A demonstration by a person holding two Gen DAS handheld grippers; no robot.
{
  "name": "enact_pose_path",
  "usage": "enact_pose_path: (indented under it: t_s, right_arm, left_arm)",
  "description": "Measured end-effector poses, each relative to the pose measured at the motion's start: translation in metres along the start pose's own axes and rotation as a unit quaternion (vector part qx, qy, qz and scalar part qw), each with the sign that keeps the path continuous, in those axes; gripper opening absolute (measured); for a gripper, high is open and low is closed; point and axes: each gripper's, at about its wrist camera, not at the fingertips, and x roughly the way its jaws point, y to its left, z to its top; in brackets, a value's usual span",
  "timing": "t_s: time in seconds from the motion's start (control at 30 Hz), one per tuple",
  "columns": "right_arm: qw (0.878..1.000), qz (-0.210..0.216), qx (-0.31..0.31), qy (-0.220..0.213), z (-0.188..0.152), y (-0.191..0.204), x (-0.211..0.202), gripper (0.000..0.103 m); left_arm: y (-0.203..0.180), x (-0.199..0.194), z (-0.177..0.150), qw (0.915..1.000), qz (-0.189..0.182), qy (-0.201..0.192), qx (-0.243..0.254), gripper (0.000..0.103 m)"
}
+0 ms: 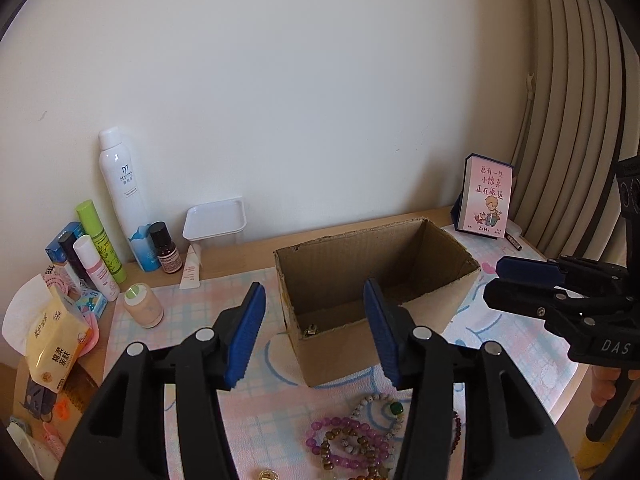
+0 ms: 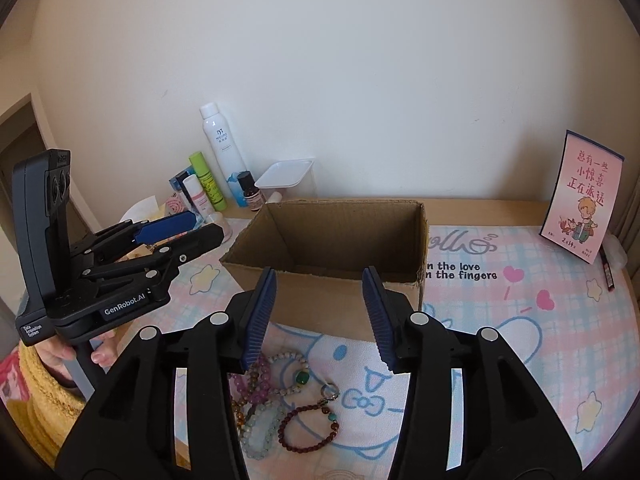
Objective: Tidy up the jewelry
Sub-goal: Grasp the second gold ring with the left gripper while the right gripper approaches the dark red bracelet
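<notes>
An open cardboard box (image 1: 448, 304) (image 2: 348, 300) stands on the patterned mat; a small metal piece (image 1: 311, 330) lies in its near corner. Bead bracelets lie in a pile in front of it: a purple one (image 1: 344, 444) (image 2: 260, 380), a white one with a green bead (image 1: 394, 408) (image 2: 302, 378), a dark red one (image 2: 308, 426), a pale one (image 2: 260, 432). My left gripper (image 1: 314, 332) (image 2: 188, 228) is open and empty, above the pile, facing the box. My right gripper (image 2: 320, 316) (image 1: 500, 284) is open and empty, above the bracelets.
Bottles (image 1: 120, 196) and tubes stand at the back left by the wall, with a white tub (image 1: 216, 220), a round jar (image 1: 142, 306) and a tissue pack (image 1: 56, 340). A pink card (image 2: 580, 196) leans at the back right. The table edge curves at right.
</notes>
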Motion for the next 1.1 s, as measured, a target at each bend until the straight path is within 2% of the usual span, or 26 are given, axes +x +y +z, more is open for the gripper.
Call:
enact_pose_path:
  t_s: [0.07, 0.3, 0.43, 0.57, 0.73, 0.77, 0.9, 1.1]
  right_arm:
    - [1.000, -0.011, -0.001, 0.000, -0.010, 0.003, -0.002, 0.059]
    - [0.998, -0.027, -0.041, 0.046, -0.046, 0.012, 0.014, 0.059]
    - [0.997, -0.017, -0.016, 0.076, -0.063, 0.005, 0.030, 0.059]
    - [0.994, -0.018, -0.029, 0.101, -0.078, 0.009, 0.041, 0.058]
    - [0.989, -0.030, -0.049, 0.134, -0.094, 0.011, 0.053, 0.048]
    - [0.988, -0.033, -0.052, 0.140, -0.096, 0.011, 0.055, 0.042]
    - [0.986, -0.037, -0.059, 0.149, -0.101, 0.009, 0.058, 0.033]
    - [0.985, -0.034, -0.055, 0.157, -0.105, 0.007, 0.061, 0.028]
  left_arm:
    - [0.004, -0.005, -0.008, 1.0000, 0.002, 0.007, 0.005, 0.051]
    - [0.019, -0.012, -0.049, 0.9991, 0.018, 0.036, 0.011, 0.051]
    - [0.025, -0.009, -0.073, 0.9982, 0.017, 0.058, 0.004, 0.051]
    - [0.029, -0.007, -0.094, 0.9967, 0.035, 0.073, 0.010, 0.051]
    - [0.034, -0.003, -0.117, 0.9950, 0.035, 0.093, 0.006, 0.051]
    - [0.035, -0.002, -0.121, 0.9948, 0.032, 0.097, 0.002, 0.051]
    - [0.036, 0.004, -0.133, 0.9938, 0.029, 0.108, -0.005, 0.051]
    - [0.038, 0.009, -0.143, 0.9934, 0.018, 0.112, -0.012, 0.051]
